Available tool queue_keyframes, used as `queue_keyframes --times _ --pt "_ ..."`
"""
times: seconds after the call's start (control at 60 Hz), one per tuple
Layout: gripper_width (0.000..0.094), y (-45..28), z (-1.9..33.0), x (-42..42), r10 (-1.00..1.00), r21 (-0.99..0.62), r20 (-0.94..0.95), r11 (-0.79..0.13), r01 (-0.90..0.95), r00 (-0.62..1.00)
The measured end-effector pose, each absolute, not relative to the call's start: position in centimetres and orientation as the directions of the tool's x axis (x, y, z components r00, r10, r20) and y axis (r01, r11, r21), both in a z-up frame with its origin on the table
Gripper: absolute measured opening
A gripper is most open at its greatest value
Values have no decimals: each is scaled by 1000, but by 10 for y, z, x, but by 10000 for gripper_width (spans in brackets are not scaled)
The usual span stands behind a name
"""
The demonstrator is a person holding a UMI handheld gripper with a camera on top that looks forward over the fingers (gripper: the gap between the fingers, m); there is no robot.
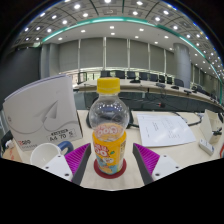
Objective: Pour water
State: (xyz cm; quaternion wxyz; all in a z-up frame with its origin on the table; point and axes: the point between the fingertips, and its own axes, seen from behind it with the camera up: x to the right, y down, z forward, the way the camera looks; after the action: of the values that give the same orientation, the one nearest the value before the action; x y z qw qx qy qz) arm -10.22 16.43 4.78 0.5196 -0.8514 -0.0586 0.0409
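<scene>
A clear plastic bottle (109,130) with a yellow cap and a yellow-orange label stands upright on a round red coaster (96,170) on the pale table (170,155). My gripper (110,165) is open. The bottle stands between the fingers, with a small gap to the magenta pad (78,157) at the left and to the other at the right. A white paper cup (45,153) stands on the table just left of the left finger.
A white box with print (45,115) stands upright behind the cup at the left. Sheets of paper (165,128) lie on the table to the right, beyond the right finger. Rows of desks and chairs (150,80) fill the hall behind.
</scene>
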Motion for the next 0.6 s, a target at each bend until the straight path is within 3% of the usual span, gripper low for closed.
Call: queue_keyframes --times 0.383,0.6 --pt "861 -10 159 -113 57 -816 78 -570 96 995" --pt "858 -106 196 -133 25 -803 99 -589 95 995"
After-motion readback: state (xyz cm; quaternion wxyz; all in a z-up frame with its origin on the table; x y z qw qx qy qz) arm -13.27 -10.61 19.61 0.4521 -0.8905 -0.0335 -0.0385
